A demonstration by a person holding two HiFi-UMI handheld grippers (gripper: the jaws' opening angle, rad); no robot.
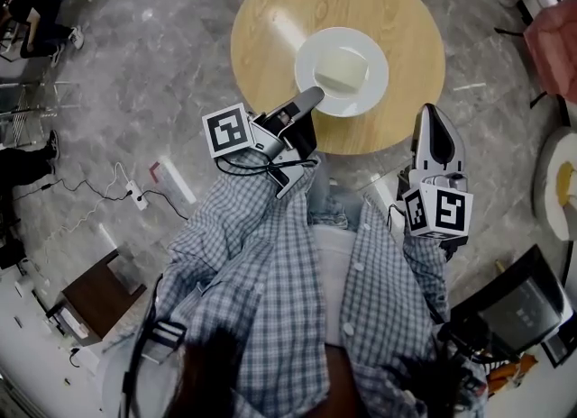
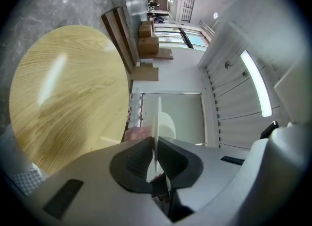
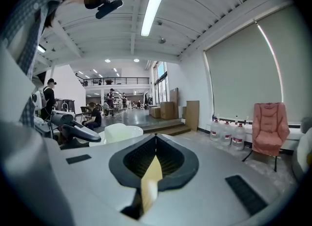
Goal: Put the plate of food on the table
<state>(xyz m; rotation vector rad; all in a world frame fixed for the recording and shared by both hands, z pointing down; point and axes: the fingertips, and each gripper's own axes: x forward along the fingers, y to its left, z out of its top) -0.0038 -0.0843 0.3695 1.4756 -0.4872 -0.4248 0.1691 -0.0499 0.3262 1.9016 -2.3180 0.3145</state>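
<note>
Fingers of the left gripper (image 1: 311,94) are clamped on the near-left rim of the white plate (image 1: 374,92). In the left gripper view that rim (image 2: 158,118) runs edge-on straight between the two dark pads (image 2: 138,158), which press it from both sides. The gripper's marker cube (image 1: 227,130) sits off the round wooden tabletop (image 1: 270,20), just outside its near-left edge. The plate lies over the near-middle part of the tabletop, well inside the edge, and carries a pale block of food (image 1: 341,68) at its centre. Whether the plate rests on the wood or is held just above it cannot be told.

Right of the plate, the right gripper (image 1: 431,114) is off the tabletop, just outside its near-right edge, with its tip pointing toward that edge. In its own view the fingers (image 3: 156,137) are closed tip to tip, with a pale yellow strip (image 3: 150,181) in the hollow behind them. The plate (image 3: 117,133) shows to their left.
</note>
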